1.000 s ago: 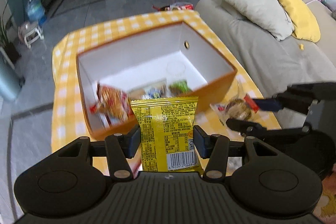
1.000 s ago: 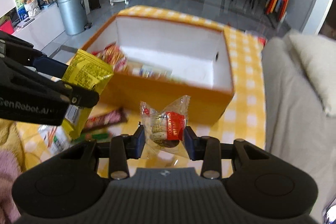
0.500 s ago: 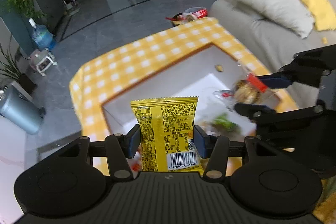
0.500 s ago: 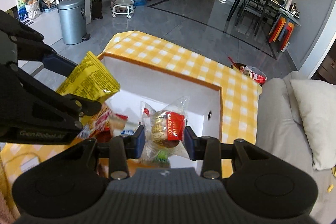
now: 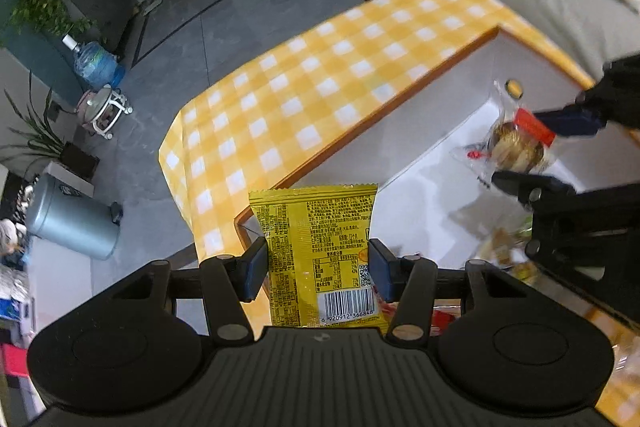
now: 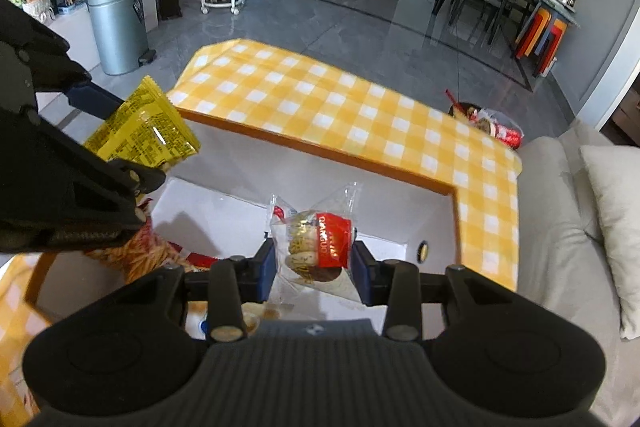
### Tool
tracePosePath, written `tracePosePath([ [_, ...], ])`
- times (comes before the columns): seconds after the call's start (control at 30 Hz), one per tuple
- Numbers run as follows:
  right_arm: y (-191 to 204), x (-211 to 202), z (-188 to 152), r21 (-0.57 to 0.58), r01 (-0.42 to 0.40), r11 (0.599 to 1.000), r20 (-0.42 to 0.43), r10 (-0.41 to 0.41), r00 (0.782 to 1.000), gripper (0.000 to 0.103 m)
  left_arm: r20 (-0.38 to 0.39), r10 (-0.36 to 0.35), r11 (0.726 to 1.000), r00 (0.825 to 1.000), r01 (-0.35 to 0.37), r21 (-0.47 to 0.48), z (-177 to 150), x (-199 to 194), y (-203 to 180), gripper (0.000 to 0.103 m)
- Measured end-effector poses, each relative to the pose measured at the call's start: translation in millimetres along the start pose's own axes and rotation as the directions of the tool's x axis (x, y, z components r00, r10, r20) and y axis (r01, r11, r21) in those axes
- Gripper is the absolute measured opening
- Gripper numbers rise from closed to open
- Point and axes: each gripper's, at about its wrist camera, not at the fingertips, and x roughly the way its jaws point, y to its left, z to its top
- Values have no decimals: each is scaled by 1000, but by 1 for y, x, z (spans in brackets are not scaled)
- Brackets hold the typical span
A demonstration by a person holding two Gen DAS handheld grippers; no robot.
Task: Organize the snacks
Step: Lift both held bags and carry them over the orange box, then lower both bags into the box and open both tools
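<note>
The left gripper (image 5: pixel 318 269) fingers squeeze a light, crinkly yellow snack packet (image 5: pixel 320 255) at its sides; the right gripper (image 6: pixel 314 267) fingers pinch a soft, crushable clear-wrapped cookie pack (image 6: pixel 316 247).

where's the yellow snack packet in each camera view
Left wrist view: the yellow foil snack packet stands upright at bottom centre, clamped between the left tongs.
Right wrist view: the same packet sits at the left edge, tilted, held by the black tongs reaching in from the left.
Shared landmark: the orange-rimmed white box on the yellow checked tablecloth.
</note>
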Motion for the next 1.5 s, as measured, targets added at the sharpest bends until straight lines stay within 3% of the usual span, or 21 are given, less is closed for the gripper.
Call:
tracePosePath([
  [0.13,6,19,3,-15,5,1000,-18,-6,1000,37,-31,29,999,999,-28,39,-4,18,-1,60],
  [0.7,19,63,-6,25,-75,997,-107,78,991,38,-120,-26,1000,992,26,-5,-6,49,2,60],
  [0.9,19,63,-9,22,-82,996,-124,84,989,43,-118,-35,999,992,34,-10,-8,50,2,66],
  [1.0,16,62,-10,38,-85,996,-121,89,989,45,-109,-56,998,992,55,-20,-9,46,2,74],
  [1.1,14,59,-11,42,-82,996,-123,87,989,55,-88,-45,999,995,45,-9,-10,39,2,81],
  [1.17,13,54,-12,47,-78,996,-114,83,990,70,-77,-45,999,996,45,-11,-9,36,3,82],
  [1.5,5,23,-9,99,-50,994,-75,58,996,82,27,-41,997,999,43,-71,-13,-5,14,86],
])
